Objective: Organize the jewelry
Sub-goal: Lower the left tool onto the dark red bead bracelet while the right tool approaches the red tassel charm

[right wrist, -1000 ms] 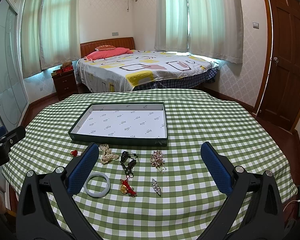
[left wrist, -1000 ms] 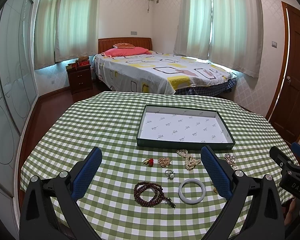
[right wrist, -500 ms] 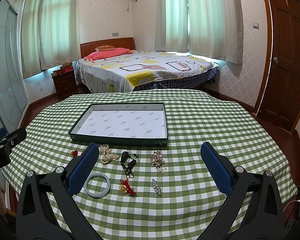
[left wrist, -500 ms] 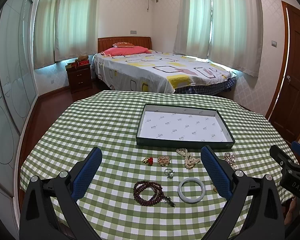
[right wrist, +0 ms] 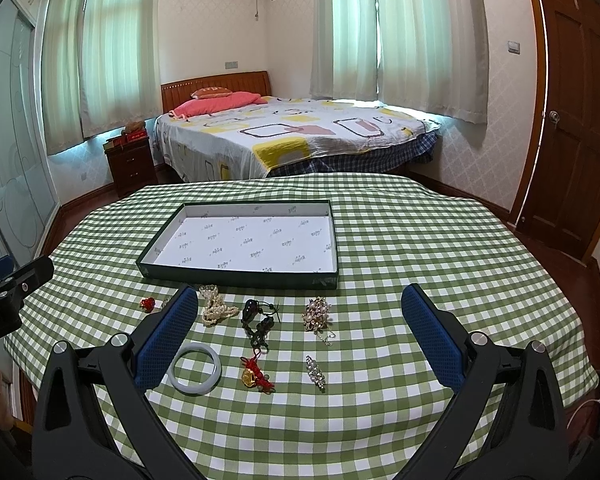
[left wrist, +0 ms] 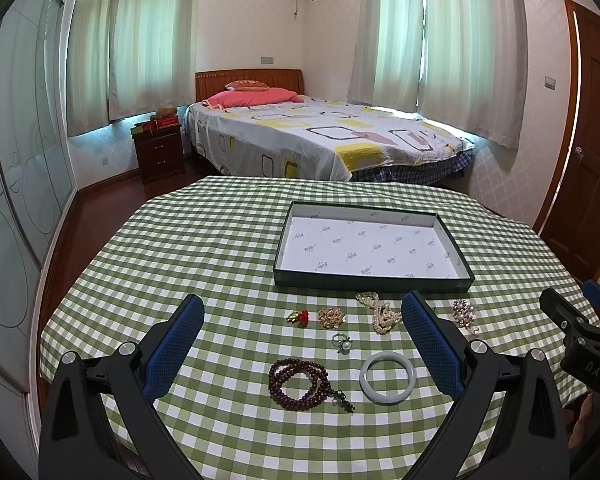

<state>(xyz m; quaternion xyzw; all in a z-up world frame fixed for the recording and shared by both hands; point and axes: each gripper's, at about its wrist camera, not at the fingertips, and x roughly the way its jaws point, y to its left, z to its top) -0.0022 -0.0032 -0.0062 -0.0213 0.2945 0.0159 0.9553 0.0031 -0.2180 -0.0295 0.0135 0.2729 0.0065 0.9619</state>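
Observation:
A dark green tray (left wrist: 372,279) (right wrist: 236,274) with a white lining sits empty on the checked table. In front of it lie loose pieces: a dark bead bracelet (left wrist: 302,380), a white bangle (left wrist: 387,377) (right wrist: 196,372), a pearl ring (left wrist: 342,342), a red charm (left wrist: 299,317), a gold brooch (left wrist: 331,317), a pearl strand (left wrist: 380,312) (right wrist: 216,309), a dark pendant (right wrist: 260,322), a red-gold knot charm (right wrist: 256,376), a crystal brooch (right wrist: 318,314) and a small hairpin (right wrist: 315,372). My left gripper (left wrist: 302,344) and right gripper (right wrist: 300,340) are open and empty, above the near table edge.
The round table has a green checked cloth (left wrist: 204,248). A bed (left wrist: 320,140) and a nightstand (left wrist: 160,152) stand beyond it. A wooden door (right wrist: 572,120) is at the right. The right gripper shows at the left wrist view's right edge (left wrist: 580,336).
The left wrist view has shifted slightly, so the tray and jewelry sit a little higher in the frame. The right wrist view is nearly unchanged. Both grippers stay open.

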